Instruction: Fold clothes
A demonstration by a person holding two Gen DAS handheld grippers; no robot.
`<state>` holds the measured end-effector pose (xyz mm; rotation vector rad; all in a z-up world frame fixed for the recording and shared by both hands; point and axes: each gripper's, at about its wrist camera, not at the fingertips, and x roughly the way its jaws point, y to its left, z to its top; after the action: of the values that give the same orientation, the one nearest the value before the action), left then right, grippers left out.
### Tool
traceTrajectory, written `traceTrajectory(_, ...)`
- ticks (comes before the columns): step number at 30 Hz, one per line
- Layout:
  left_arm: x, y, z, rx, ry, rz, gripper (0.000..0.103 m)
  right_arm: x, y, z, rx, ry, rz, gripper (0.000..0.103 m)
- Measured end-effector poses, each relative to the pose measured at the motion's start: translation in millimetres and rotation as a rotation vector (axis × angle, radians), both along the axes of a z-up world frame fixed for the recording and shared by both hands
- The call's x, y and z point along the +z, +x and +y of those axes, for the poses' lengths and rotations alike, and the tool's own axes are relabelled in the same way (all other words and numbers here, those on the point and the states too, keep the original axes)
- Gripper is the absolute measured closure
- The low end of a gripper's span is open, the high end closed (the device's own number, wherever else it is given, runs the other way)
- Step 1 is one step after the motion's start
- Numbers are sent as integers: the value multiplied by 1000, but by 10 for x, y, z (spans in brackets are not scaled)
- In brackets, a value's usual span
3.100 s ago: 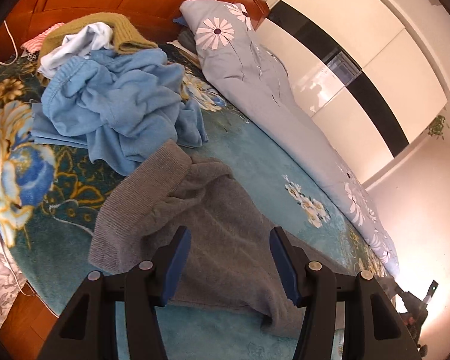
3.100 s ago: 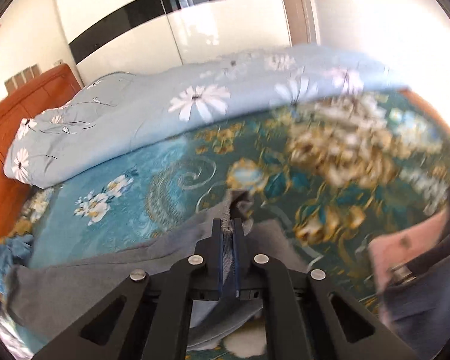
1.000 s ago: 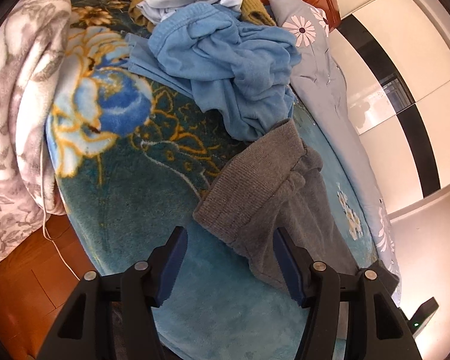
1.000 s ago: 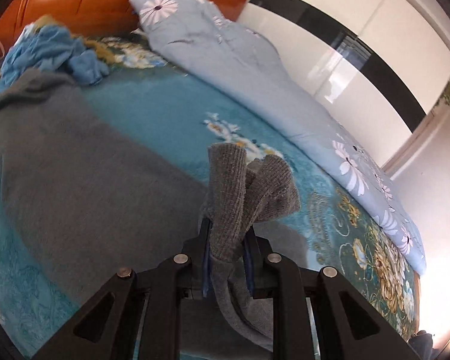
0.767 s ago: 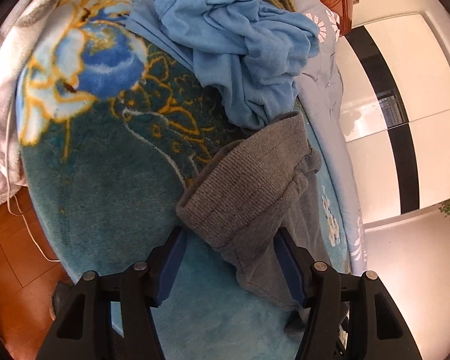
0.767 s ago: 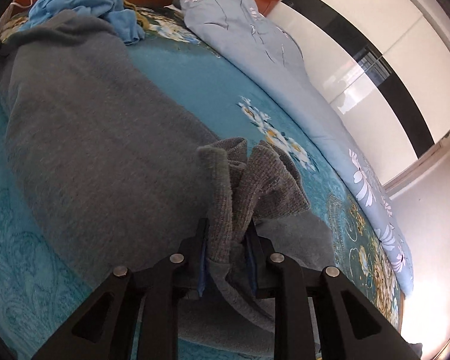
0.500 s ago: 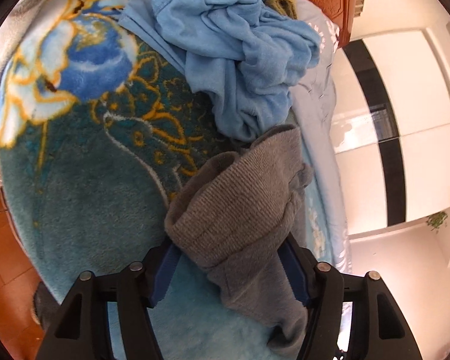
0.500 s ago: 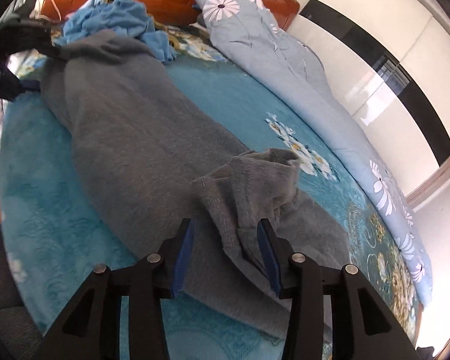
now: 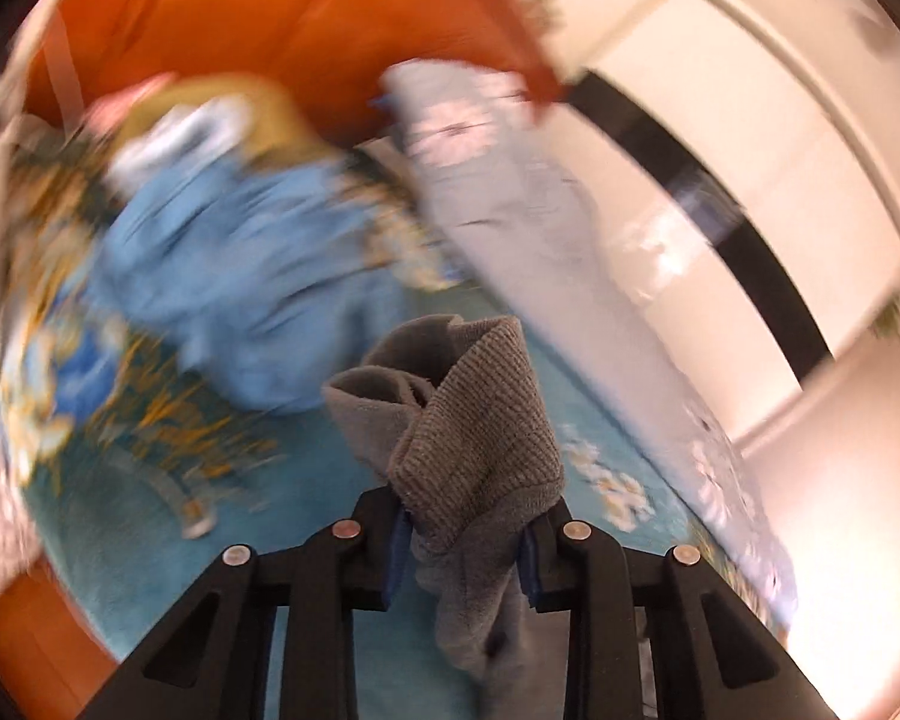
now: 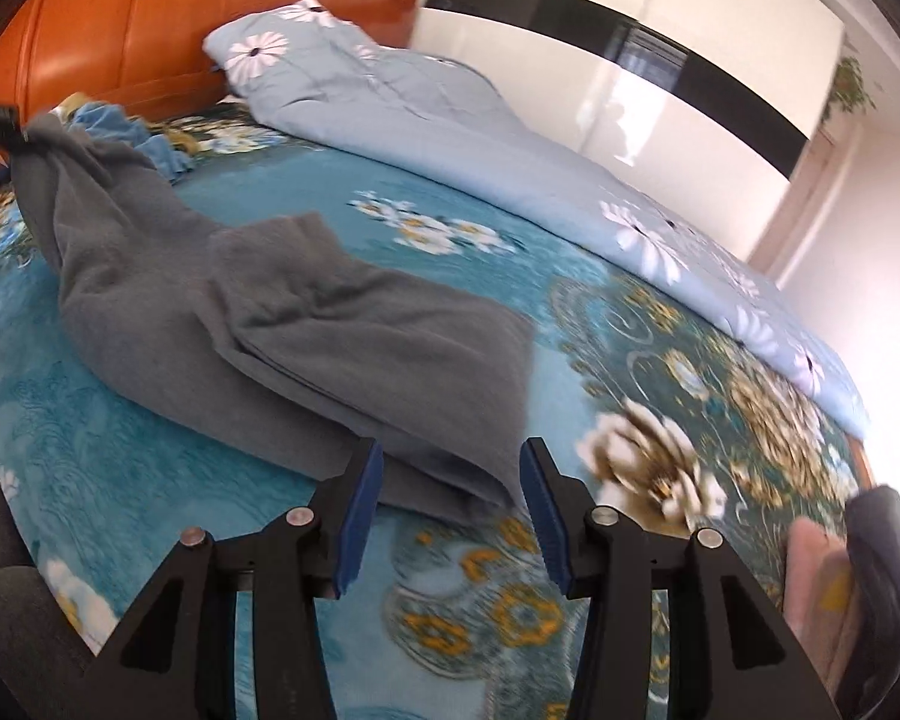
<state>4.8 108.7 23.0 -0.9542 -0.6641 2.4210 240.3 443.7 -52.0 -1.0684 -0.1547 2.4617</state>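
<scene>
A grey knit garment [image 10: 342, 348] lies lengthwise on the teal floral blanket [image 10: 660, 330], its near part folded over in a flat double layer. The far end is raised off the bed at the left edge of the right wrist view. In the blurred left wrist view the ribbed end of the grey garment [image 9: 480, 420] stands bunched between the blue pads of my left gripper [image 9: 462, 525], whose jaws are closing on it. My right gripper [image 10: 450, 468] hovers just short of the garment's near edge. Its jaws are opening and nothing is between them.
A pile of blue clothes [image 9: 240, 252] sits by the orange wooden headboard [image 10: 120, 18]. A pale blue flowered quilt [image 10: 450, 138] runs along the far side of the bed. Pink and dark cloth [image 10: 858, 570] lies at the lower right.
The left gripper closed on the garment's ribbed end and lifted it. The right gripper let go of the folded end, laid it flat and drew back with open jaws.
</scene>
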Motion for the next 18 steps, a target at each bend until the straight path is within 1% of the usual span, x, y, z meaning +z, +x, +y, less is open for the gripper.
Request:
traceTrajectory(2,394,192,482,-103,-51,126,72,-21,120,134,-39,-47,21,54)
traceTrajectory(4,615,303,870,-206,-59,182,72,-32,233,252,-70,-99,50,54)
traceTrajectory(6,837,415,1258,-309,-66,238,73,-27,388,337,-96,-129,72,54)
traceTrajectory(7,870,478,1521,-365,-64,247,73,-22,444,379,-110,-135,77,54)
traceTrajectory(9,876,655,1881,-468,-74,270,73,-16,541,454,-135,-142,83,54)
traceTrajectory(11,764,868,2268,-559,-127,286,73,-23,625,511,-157,-151,86,54)
traceTrajectory(12,643,947,2470,-592,-160,276,72,-32,660,538,-169,-156,85,54)
traceTrajectory(15,72,1129,2976,-678,-275,194,73,-67,768,603,-200,-175,79,54)
traceTrajectory(17,-278,1253,3213,-718,-342,173,73,-97,841,616,-213,-184,72,54)
traceTrajectory(18,-380,1393,3283,-734,-360,168,72,-119,873,617,-218,-186,64,54)
